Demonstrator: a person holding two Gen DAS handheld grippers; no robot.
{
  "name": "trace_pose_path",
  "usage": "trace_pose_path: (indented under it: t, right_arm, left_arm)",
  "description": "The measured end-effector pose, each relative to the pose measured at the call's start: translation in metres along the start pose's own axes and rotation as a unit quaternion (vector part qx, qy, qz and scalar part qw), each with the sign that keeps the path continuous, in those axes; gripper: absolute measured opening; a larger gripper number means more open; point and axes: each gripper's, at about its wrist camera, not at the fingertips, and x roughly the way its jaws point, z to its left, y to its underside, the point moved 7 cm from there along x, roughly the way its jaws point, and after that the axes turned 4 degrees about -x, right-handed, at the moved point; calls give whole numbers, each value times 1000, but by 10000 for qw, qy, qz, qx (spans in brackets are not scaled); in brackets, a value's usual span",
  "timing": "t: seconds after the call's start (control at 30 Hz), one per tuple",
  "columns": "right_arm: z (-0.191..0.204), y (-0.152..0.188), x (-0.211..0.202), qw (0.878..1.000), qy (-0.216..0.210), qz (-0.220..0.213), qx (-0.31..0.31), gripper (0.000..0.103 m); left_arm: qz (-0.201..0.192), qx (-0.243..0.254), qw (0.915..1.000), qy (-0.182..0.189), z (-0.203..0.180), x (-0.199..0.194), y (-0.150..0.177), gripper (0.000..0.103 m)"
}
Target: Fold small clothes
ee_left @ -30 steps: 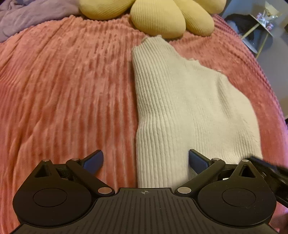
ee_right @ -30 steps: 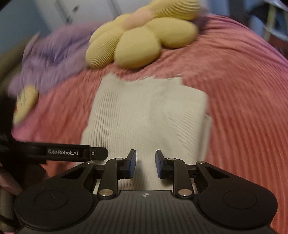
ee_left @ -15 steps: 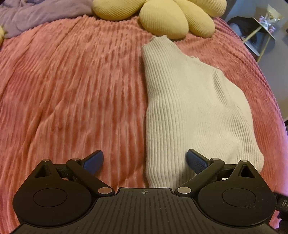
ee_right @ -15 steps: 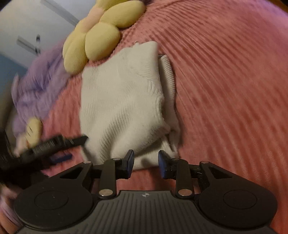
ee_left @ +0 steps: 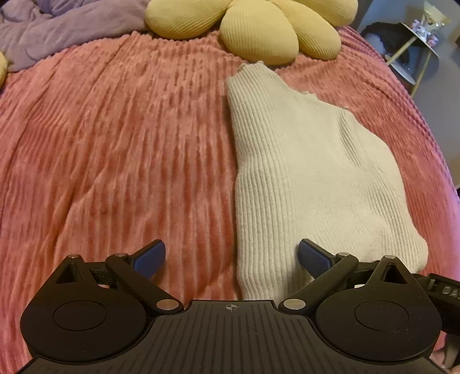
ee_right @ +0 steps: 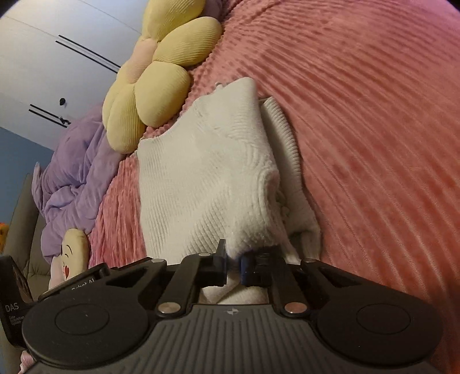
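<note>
A cream ribbed knit top (ee_left: 302, 172) lies folded lengthwise on the pink bedspread (ee_left: 115, 143). My left gripper (ee_left: 231, 256) is open, low over the near left edge of the top, with its right finger over the knit and its left finger over the bedspread. In the right wrist view the same top (ee_right: 207, 178) has its near corner bunched between the fingers of my right gripper (ee_right: 233, 260), which is shut on it. A second layer of the top (ee_right: 284, 149) shows along its right side.
A yellow flower-shaped cushion (ee_left: 258, 26) lies just beyond the top; it also shows in the right wrist view (ee_right: 152, 86). A purple blanket (ee_right: 72, 172) is heaped at the left. A small plush (ee_right: 72, 253) lies by it. A side table (ee_left: 414, 43) stands past the bed's right edge.
My right gripper has swung round to the top's near right corner and closed on it. The left gripper has stayed open and drawn back a little to the left.
</note>
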Motion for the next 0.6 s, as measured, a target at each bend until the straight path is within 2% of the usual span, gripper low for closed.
trace_pose_path:
  t: [0.1,0.17,0.2,0.27,0.37,0.47,0.5,0.6]
  right_arm:
    - [-9,0,-10,9978,-397,52,530,7]
    - [-14,1,-12,9974,-405,68,594,7]
    - [-18,3,-11,9979,-281,113,567,7]
    - [-21,7,-5,9995,192,213,121,7]
    - [-17,10,7,9944,665,249,-788,5]
    - [-9,9,8,9897,773,311,-1165,10]
    - [-8,8,4,9911,672,304,-1105,15]
    - [-15,3,-9,9945,550,308,-834,19]
  left_arm:
    - [-14,33,10000,-1,1,-4,-1,101]
    - [24,66,10000,50,0,-4,-1,101]
    - [70,79,9999,106,-1,-4,0,101]
    - [151,129,9996,203,-5,-2,3,101]
    - [279,214,9994,72,-7,8,9,102]
    - [343,154,9993,10,-6,13,11,102]
    - [356,142,9993,9,-6,14,11,102]
    - [365,128,9993,18,-5,14,11,102]
